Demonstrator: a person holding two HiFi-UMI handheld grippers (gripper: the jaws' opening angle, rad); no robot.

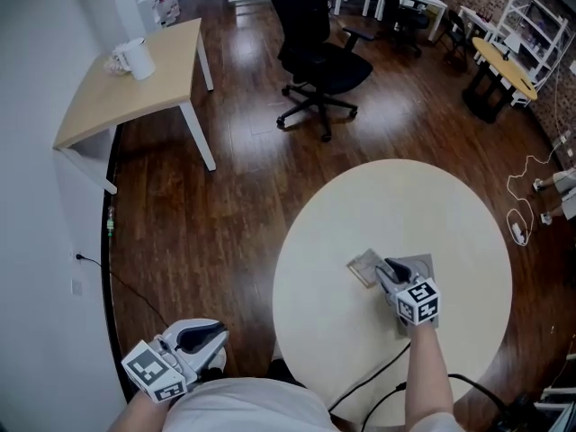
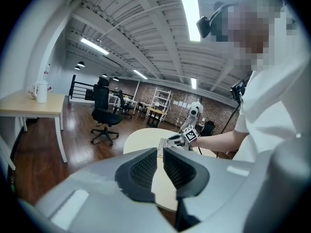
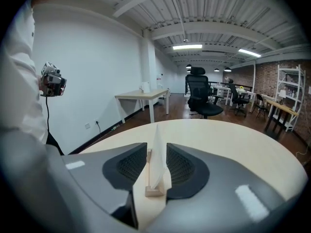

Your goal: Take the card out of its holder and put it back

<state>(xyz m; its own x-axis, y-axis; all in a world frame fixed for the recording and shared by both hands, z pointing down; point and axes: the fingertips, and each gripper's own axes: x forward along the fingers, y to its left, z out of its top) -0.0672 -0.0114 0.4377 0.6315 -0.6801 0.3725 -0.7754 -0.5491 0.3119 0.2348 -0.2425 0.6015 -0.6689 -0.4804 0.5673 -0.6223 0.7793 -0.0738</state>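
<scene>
Right tool point(image 3: 156, 155) spread around upright card point(image 3: 158, 137) in holder point(image 3: 154, 191) on desk point(image 3: 233, 140). Left tool point(image 2: 160, 155) slightly spread, empty.

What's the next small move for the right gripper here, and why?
Probably ease the right gripper straight back with its jaws apart. The card stands seated in its wooden holder on the round table, with a pad either side and neither clamping it, so it looks released. Closing or drifting sideways could tip it.
</scene>
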